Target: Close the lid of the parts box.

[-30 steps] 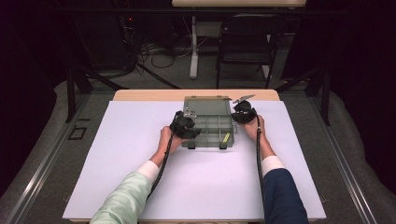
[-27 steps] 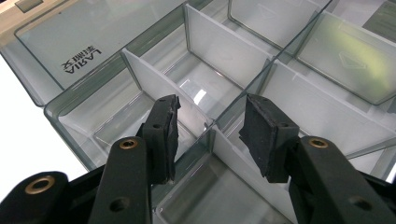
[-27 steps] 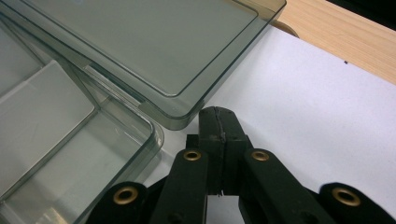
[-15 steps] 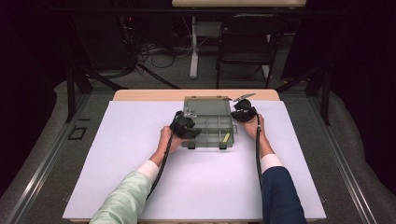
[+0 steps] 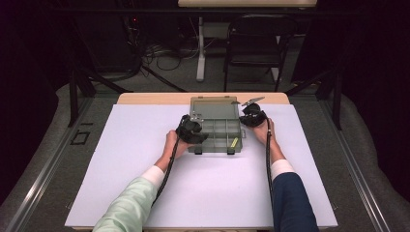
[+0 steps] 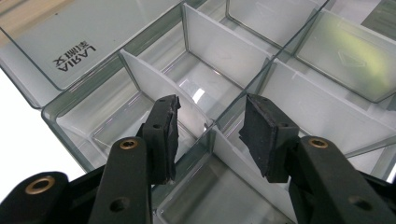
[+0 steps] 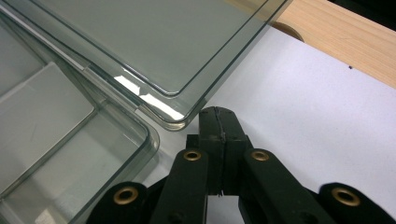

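Both grippers at the open organizer box, centre of the high view.

The clear organizer box (image 5: 215,126) sits mid-frame on the white table (image 5: 121,169), its lid (image 5: 214,104) laid back toward the top edge. At its left side, the left gripper (image 6: 211,128) hangs over the compartments, jaws partly apart, straddling a white divider (image 6: 233,158) with nothing pinched. Over on the right, the right gripper (image 7: 218,122) has its jaws pressed flat together, empty, tip just beside the lid's rounded corner in the right gripper view.
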`<state>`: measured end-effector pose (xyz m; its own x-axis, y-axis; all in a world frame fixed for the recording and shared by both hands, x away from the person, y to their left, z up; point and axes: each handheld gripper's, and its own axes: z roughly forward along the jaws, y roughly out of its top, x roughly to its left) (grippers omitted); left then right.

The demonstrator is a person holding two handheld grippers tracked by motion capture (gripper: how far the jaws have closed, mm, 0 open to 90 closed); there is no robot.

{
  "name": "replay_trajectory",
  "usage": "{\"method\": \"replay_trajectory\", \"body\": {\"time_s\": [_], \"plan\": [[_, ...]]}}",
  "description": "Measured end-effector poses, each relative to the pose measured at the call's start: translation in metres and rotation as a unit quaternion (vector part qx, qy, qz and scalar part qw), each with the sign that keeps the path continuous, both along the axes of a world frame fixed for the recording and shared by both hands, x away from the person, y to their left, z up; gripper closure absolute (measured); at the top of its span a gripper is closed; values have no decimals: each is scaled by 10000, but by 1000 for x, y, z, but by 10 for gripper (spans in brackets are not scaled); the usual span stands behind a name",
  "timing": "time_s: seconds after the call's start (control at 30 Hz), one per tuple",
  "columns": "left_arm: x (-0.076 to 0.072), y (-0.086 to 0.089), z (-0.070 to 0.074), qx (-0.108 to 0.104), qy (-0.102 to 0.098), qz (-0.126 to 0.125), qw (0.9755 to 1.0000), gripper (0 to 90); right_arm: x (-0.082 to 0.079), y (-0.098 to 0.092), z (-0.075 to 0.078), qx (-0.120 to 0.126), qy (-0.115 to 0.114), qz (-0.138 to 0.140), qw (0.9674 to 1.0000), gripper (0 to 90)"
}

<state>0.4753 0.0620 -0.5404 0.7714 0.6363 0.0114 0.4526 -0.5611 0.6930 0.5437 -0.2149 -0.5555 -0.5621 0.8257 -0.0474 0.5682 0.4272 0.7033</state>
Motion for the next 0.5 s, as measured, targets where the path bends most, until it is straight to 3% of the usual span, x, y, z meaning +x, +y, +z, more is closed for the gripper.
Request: {"method": "replay_trajectory", "body": {"time_s": [0.13, 0.23, 0.37, 0.5], "plan": [[0, 0, 0, 2, 2, -18, 10000, 557, 2, 0, -1, 114, -61, -46, 9999, 900], [0, 0, 0, -11, 2, -10, 10000, 557, 3, 1, 1, 24, 62, -94, 9999, 900], [0, 0, 0, -11, -3, -2, 10000, 557, 5, 1, 0, 60, -7, -106, 9999, 900], [0, 0, 0, 17, -13, -6, 10000, 557, 6, 1, -2, 211, -41, -151, 9997, 900]]}}
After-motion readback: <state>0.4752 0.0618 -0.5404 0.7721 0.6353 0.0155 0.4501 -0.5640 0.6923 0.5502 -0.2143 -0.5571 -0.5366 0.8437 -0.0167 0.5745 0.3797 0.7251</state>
